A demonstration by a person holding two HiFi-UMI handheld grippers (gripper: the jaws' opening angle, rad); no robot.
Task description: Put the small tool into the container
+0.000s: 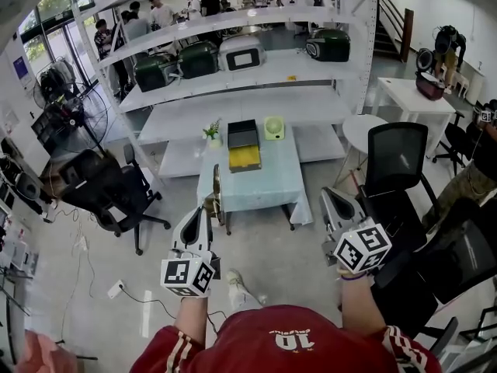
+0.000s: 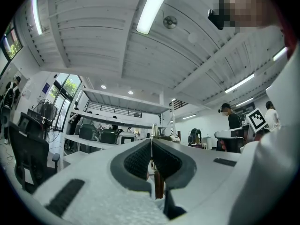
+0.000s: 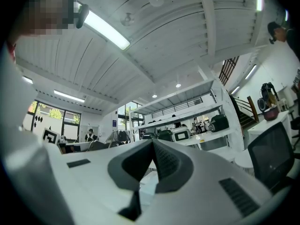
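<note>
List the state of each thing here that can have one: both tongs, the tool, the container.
left tongs: shut on the small tool.
right tongs: shut, nothing between them.
small tool: clamped in the left tongs, not yet in the container.
container: open-topped, standing on the table, well ahead of both tongs.

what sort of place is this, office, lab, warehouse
Probably an open-plan lab or workshop hall: long white tiered shelving carrying dark green box-shaped appliances, black swivel office chairs, and a small table under a pale blue cloth.
</note>
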